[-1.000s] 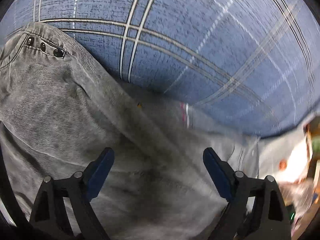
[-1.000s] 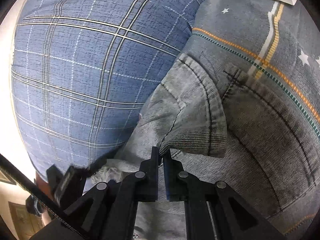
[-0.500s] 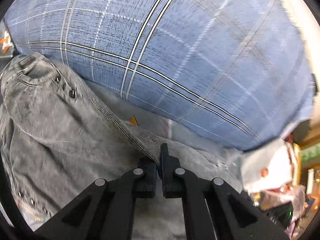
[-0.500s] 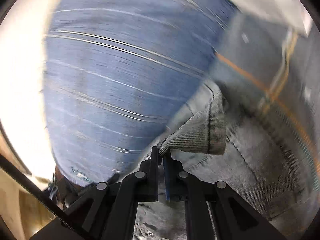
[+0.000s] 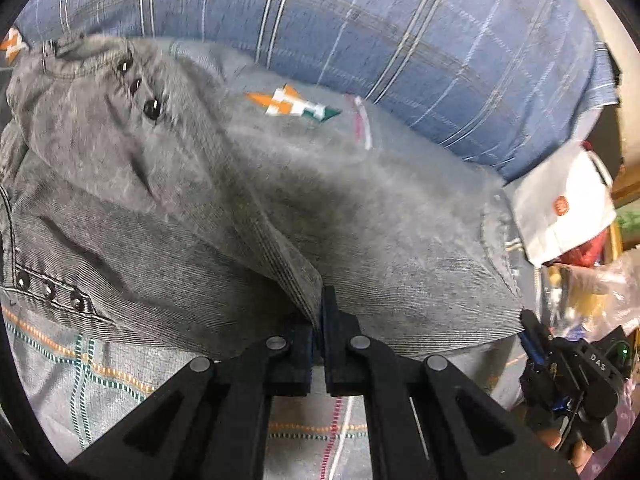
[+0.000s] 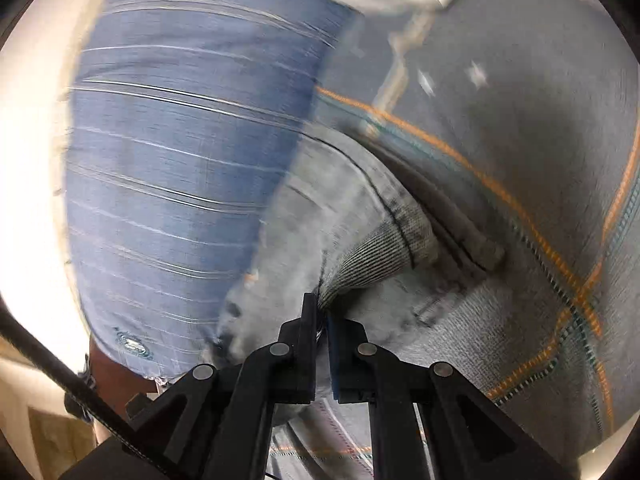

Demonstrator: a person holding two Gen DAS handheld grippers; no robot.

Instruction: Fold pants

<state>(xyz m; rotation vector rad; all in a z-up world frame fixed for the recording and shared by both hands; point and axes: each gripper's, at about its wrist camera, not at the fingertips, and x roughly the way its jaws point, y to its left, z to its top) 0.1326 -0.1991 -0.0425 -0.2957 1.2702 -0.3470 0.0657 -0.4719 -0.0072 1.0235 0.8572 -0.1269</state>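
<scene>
Grey corduroy-like pants [image 5: 360, 216] lie spread on a grey patterned bed sheet [image 5: 100, 384], with dark snap buttons [image 5: 152, 109] at upper left. My left gripper [image 5: 320, 312] is shut on a folded edge of the pants and lifts it. My right gripper [image 6: 322, 316] is shut on another edge of the pants [image 6: 372, 240], near a hem with dark stitching. The right gripper also shows at the lower right of the left wrist view [image 5: 532, 340].
A big blue plaid pillow or duvet [image 5: 400, 32] lies behind the pants and fills the left of the right wrist view [image 6: 180, 160]. A white bag [image 5: 560, 204] and clutter [image 5: 592, 288] stand at the right. The sheet has orange and green lines [image 6: 520, 208].
My left gripper was open over the pants, then shut on a fold and pulled it up and back. My right gripper stayed shut on its edge and moved with it.
</scene>
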